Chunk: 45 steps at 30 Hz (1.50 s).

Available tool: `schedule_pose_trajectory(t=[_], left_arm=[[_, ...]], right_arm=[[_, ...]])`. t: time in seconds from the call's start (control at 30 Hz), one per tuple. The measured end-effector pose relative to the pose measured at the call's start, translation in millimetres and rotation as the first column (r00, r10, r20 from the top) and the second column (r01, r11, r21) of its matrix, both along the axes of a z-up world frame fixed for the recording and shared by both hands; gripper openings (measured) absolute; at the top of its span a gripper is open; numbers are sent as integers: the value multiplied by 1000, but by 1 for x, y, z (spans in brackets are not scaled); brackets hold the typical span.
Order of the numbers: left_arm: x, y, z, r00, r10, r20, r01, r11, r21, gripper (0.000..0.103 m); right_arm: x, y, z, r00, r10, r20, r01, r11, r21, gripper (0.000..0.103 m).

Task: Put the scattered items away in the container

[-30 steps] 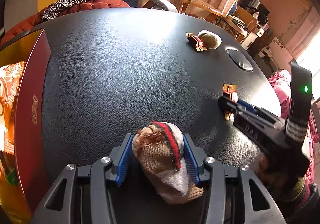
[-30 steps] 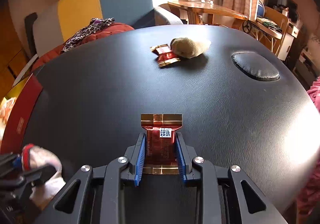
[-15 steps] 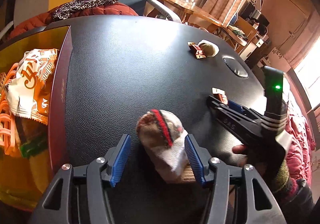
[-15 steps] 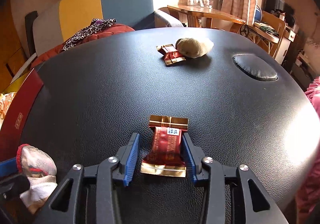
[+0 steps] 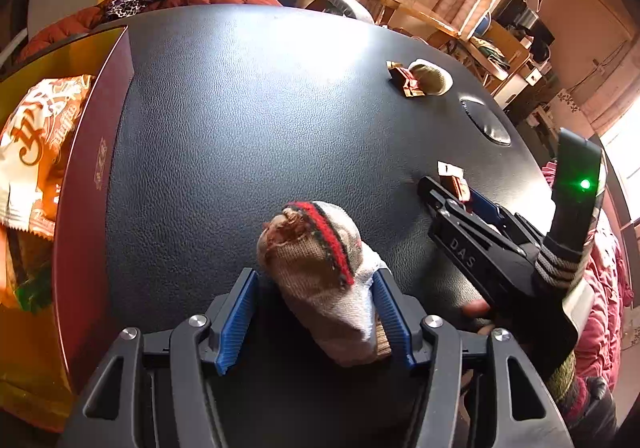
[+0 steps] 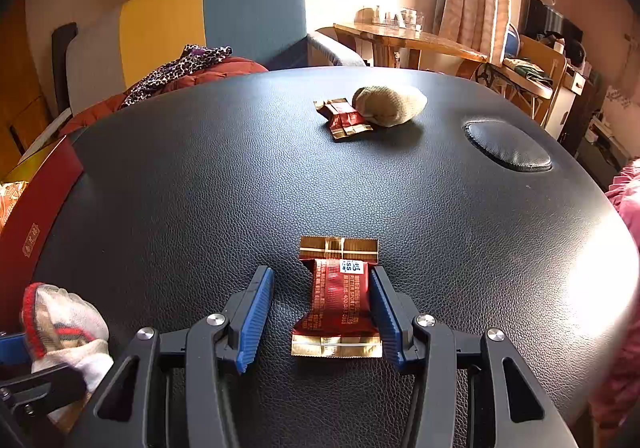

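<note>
My left gripper [image 5: 314,288] is open around a rolled sock with a red stripe [image 5: 320,260], which leans on the right pad. My right gripper [image 6: 322,296] is open around a red and gold snack packet [image 6: 340,304] lying flat on the black table; its right pad touches the packet. The red container [image 5: 86,184] stands at the left with an orange snack bag [image 5: 32,140] inside. A second packet [image 6: 346,120] and a beige sock ball [image 6: 390,104] lie together at the far side. The right gripper [image 5: 460,204] also shows in the left wrist view.
A round padded disc [image 6: 506,146] is set in the black leather table [image 6: 240,176] at the far right. A sofa with clothes [image 6: 180,68] stands behind the table. A pink quilt [image 5: 608,280] lies off the right edge.
Both grippers have opened: the left let go of the sock and the right let go of the packet. The left view has swung left and shows more of the container.
</note>
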<state>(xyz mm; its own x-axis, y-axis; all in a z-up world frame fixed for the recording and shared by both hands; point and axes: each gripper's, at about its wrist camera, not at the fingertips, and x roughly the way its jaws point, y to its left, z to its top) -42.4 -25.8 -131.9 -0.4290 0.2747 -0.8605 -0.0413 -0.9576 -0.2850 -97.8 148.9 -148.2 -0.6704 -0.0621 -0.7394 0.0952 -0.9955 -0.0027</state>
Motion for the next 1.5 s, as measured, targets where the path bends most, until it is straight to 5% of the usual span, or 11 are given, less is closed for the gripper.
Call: schedule_pose_trajectory(t=[0.4, 0.73, 1.07, 1.5], left_arm=[[-12, 4, -5, 999, 26, 26, -27, 999, 22, 60], [-12, 19, -4, 1000, 7, -2, -7, 997, -72, 61], [-7, 31, 0, 997, -41, -68, 32, 991, -127, 34], [-3, 25, 18, 989, -72, -132, 60, 994, -90, 30]], right_arm=[[0, 1, 0, 1000, 2, -9, -2, 1000, 10, 50], [1, -1, 0, 1000, 1, -11, -1, 1000, 19, 50], [2, -2, 0, 1000, 1, -16, -1, 1000, 22, 50], [4, -3, 0, 1000, 0, -19, 0, 1000, 25, 50]])
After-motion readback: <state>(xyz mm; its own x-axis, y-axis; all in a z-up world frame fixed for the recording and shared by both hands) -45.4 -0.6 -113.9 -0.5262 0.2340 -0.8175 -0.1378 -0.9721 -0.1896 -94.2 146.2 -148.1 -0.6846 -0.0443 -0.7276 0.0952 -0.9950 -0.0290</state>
